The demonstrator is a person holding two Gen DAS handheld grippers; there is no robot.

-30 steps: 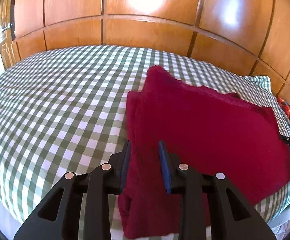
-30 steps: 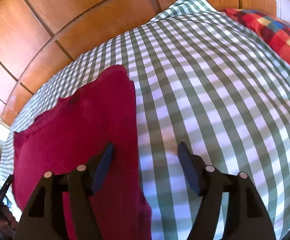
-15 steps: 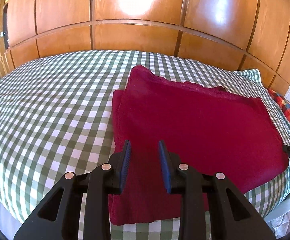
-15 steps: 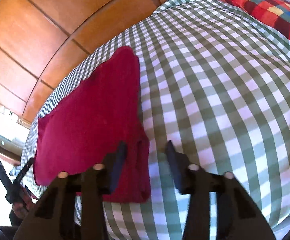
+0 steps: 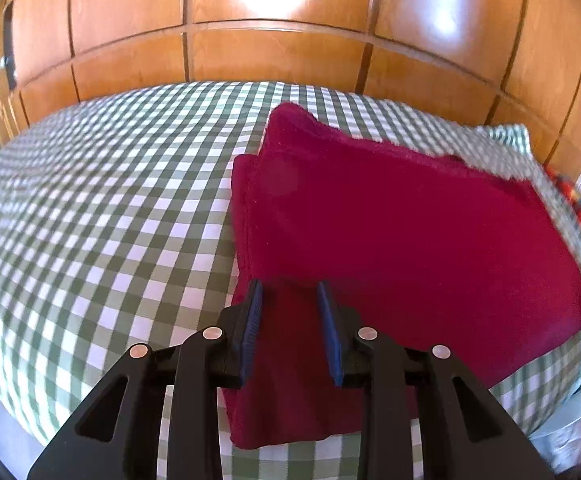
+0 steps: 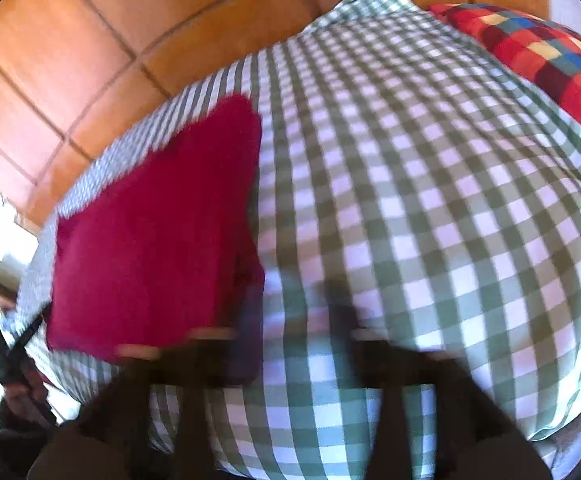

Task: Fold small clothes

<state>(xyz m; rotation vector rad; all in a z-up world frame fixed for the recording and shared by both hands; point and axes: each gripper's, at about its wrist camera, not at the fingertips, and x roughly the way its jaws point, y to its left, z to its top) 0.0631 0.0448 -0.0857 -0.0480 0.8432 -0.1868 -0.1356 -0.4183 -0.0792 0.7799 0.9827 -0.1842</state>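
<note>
A dark red folded garment (image 5: pixel 390 232) lies flat on the green checked bed sheet (image 5: pixel 110 220). My left gripper (image 5: pixel 289 286) hovers over the garment's near left part. Its blue pads stand a small gap apart, with nothing pinched between them. In the right wrist view the garment (image 6: pixel 158 232) lies to the left. My right gripper (image 6: pixel 298 312) is blurred, and its jaws are opening over bare sheet (image 6: pixel 430 200) just right of the garment's near corner, nothing between them.
A glossy wooden panelled wall (image 5: pixel 270 20) runs behind the bed. A red, blue and yellow plaid pillow (image 6: pixel 530 52) lies at the far right. The bed's near edge drops off just below both grippers. A hand holds the left gripper (image 6: pixel 10 352) at the lower left.
My right gripper's jaws narrowed, then spread wide again, and it drew back from the garment's right edge. The left gripper kept its gap and barely shifted.
</note>
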